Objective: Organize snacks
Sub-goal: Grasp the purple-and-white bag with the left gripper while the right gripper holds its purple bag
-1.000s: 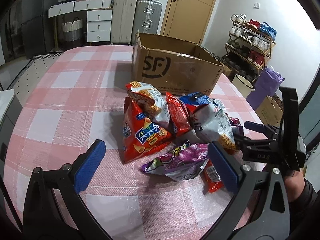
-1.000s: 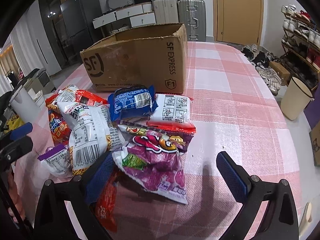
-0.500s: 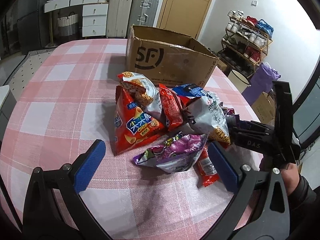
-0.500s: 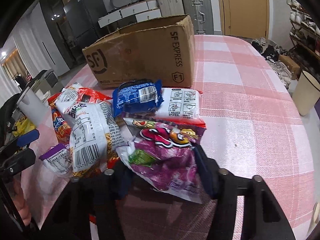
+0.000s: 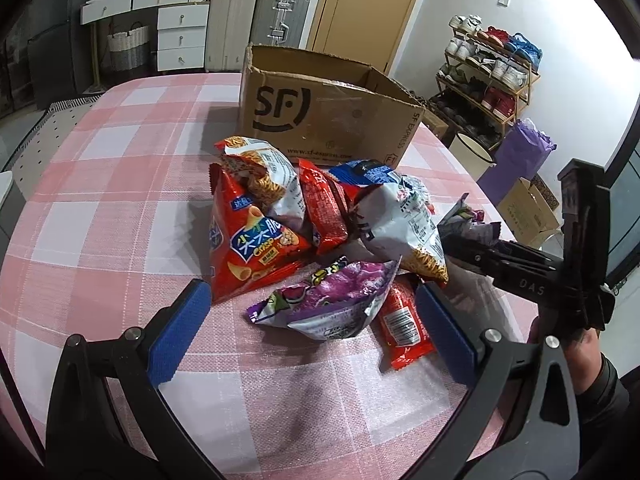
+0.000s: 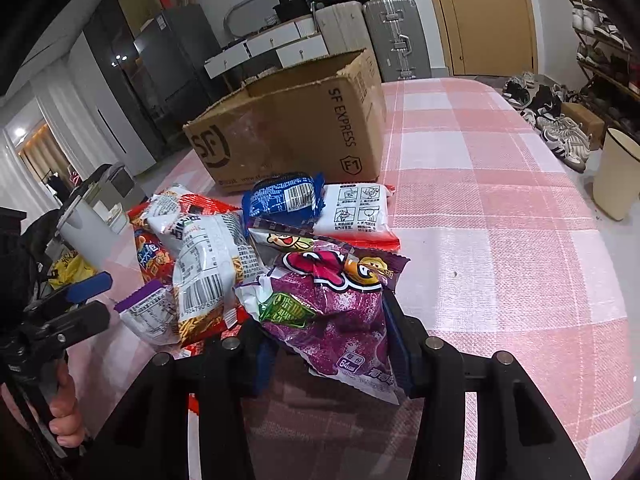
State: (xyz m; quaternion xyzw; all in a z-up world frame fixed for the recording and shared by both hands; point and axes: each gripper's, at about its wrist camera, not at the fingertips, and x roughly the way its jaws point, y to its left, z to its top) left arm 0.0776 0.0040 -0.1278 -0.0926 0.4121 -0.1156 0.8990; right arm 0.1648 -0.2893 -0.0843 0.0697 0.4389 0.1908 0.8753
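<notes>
A heap of snack bags lies on the pink checked tablecloth in front of an open cardboard box. My right gripper has its jaws closing tight, and both pads press the lower half of a purple snack bag. In the left wrist view that gripper comes in from the right with the bag's crumpled edge in it. My left gripper stands open just short of a second purple bag, touching nothing. A red crisp bag and a white noodle bag lean together.
A blue packet and a white-and-red packet lie nearest the box. A flat red packet sits by my left gripper's right finger. Suitcases, drawers, a door and a shoe rack stand around the table. A cream bin stands off the table's right side.
My right gripper's jaws went from wide open around the purple bag to shut on it. The left gripper stayed open and its view tipped slightly toward the heap.
</notes>
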